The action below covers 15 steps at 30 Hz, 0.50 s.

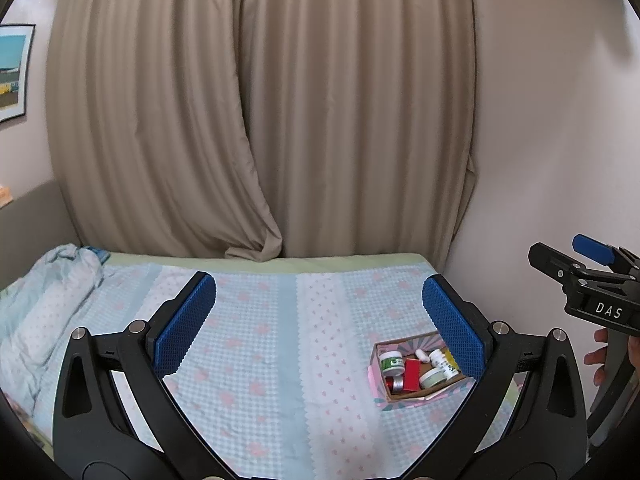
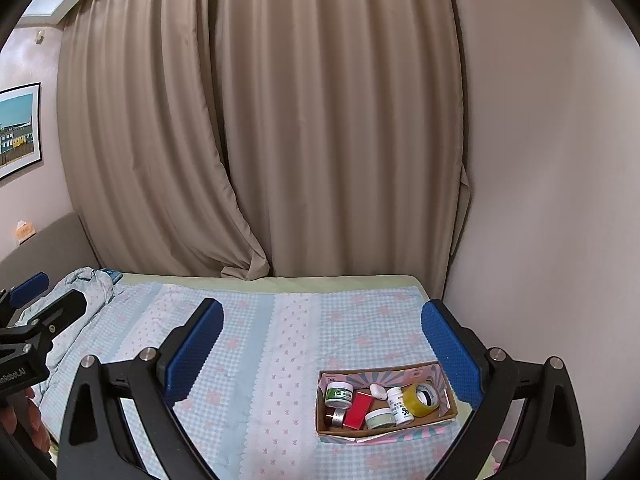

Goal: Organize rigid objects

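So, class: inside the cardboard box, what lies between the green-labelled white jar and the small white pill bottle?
In the right wrist view, a red rectangular block and a small white oval capsule lie between them.

In the lower right of the frame an open cardboard box sits on a blue-and-pink patterned bedspread, holding a green-labelled jar, a red box, a white bottle, a yellow tape roll and other small containers. The right gripper fills the lower frame, its blue-padded fingers spread wide with nothing between them. At the left edge the left gripper pokes in, and beige curtains hang behind the bed.
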Motion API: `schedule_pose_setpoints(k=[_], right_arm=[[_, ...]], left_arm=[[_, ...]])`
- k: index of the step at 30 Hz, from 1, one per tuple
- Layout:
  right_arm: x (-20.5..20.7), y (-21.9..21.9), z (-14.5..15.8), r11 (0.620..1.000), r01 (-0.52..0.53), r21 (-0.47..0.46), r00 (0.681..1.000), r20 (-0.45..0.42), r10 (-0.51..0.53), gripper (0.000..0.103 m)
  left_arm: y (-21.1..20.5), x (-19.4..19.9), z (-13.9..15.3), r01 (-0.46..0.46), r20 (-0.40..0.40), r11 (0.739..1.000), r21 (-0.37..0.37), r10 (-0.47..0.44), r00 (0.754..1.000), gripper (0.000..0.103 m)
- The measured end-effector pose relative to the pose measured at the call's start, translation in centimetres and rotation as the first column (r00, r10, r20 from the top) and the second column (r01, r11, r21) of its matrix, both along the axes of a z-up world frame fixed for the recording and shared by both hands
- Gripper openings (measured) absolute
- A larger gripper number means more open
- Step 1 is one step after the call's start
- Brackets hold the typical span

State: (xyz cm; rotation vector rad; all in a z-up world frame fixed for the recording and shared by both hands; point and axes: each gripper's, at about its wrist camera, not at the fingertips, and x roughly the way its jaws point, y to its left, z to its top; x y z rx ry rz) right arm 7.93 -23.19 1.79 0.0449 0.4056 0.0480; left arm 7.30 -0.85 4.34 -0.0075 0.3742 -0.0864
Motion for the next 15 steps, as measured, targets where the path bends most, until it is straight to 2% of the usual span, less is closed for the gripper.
schedule_pose_setpoints(k=[11,15], right_arm=[[0.03,-0.06,0.01,1.0,-0.001,0.001,1.0,0.0,0.001,0.099],[0.05,-0.08,0.0,1.0,-0.001,0.002,1.0,0.0,0.001,0.099]], left_arm=[[-0.28,0.11,-0.02,-0.007,0.019,1.0,0.014,0.007,1.0,0.103],[-0.66,0.34,-0.05,-0.04,0.031,0.998,0.058,0.038,0.999,0.103]])
